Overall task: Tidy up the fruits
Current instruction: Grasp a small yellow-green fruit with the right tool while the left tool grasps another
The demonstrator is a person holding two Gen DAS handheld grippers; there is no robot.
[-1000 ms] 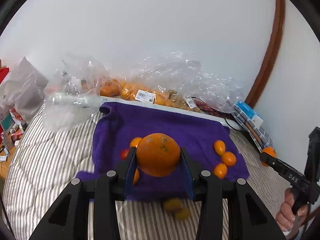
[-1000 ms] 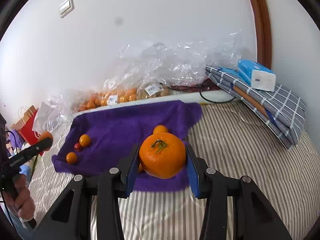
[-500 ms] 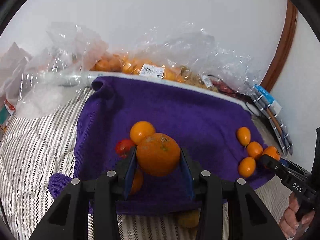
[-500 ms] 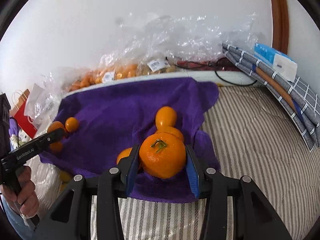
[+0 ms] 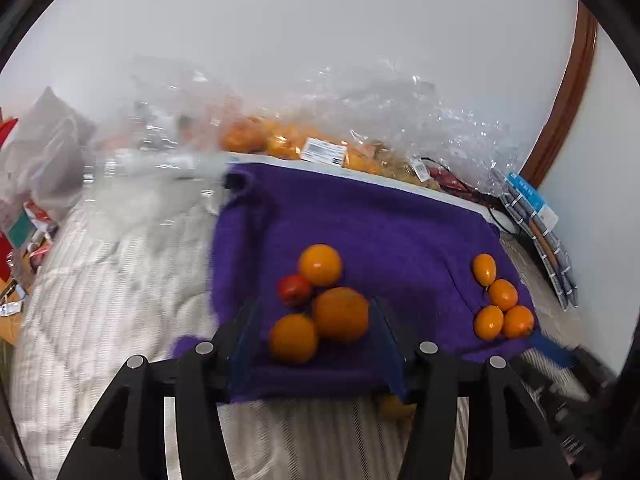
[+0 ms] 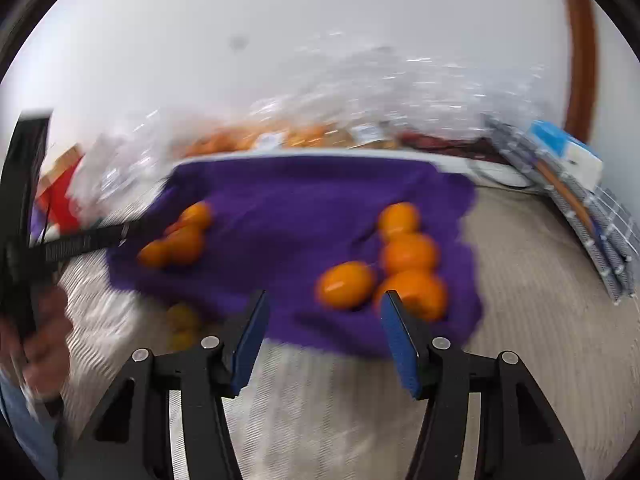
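A striped bed holds a purple cloth; fruit sits on the cloth in two little piles. The left gripper has just been opening its jaws; they stand apart, and a big orange lies between them, not squeezed. The right gripper has just been opening too; nothing is between its jaws, and its orange sits just beyond the right jaw. A small red fruit touches the left pile.

Plain white wall behind, brown wood trim curving up right side, striped grey bedding underneath, soft even light.
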